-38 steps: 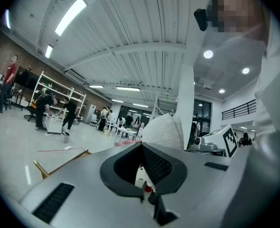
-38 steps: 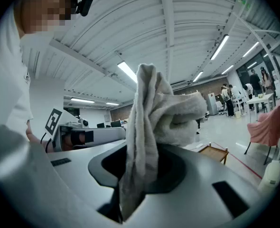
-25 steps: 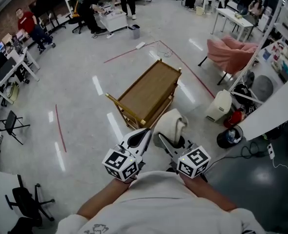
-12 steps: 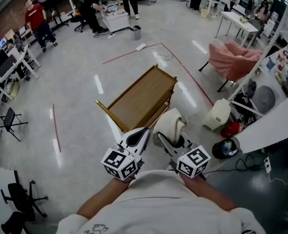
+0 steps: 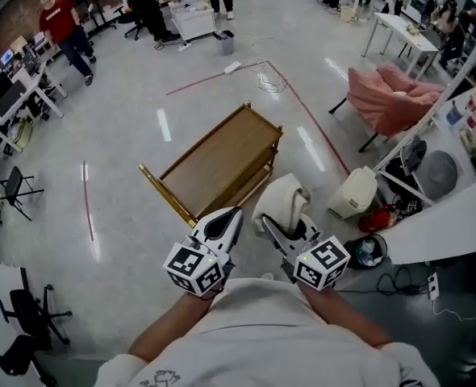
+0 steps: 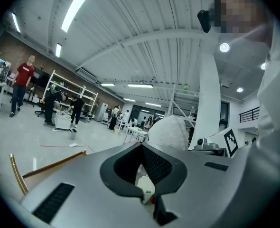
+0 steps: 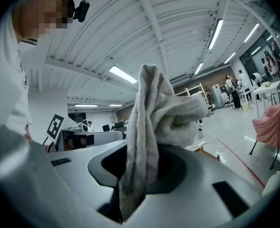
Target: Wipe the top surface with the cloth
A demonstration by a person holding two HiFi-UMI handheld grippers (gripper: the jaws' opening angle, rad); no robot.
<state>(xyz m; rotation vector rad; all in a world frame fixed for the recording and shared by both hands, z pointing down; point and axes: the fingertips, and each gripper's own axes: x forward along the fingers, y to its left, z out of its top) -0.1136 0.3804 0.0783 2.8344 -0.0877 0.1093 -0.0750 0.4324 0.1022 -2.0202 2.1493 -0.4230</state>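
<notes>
Head view has my right gripper (image 5: 280,230) clamped on the bunched cloth (image 5: 281,201), which it carries upright off the floor, short of the cart's top surface (image 5: 214,161); I judge this keeps it clean for wiping. My left gripper (image 5: 228,218) is closed on nothing, held alongside out of the way.

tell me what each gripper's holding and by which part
The right gripper is shut on the cloth, pinching one gathered end; the rest bunches beyond the jaws. The left gripper is shut, holding nothing.
</notes>
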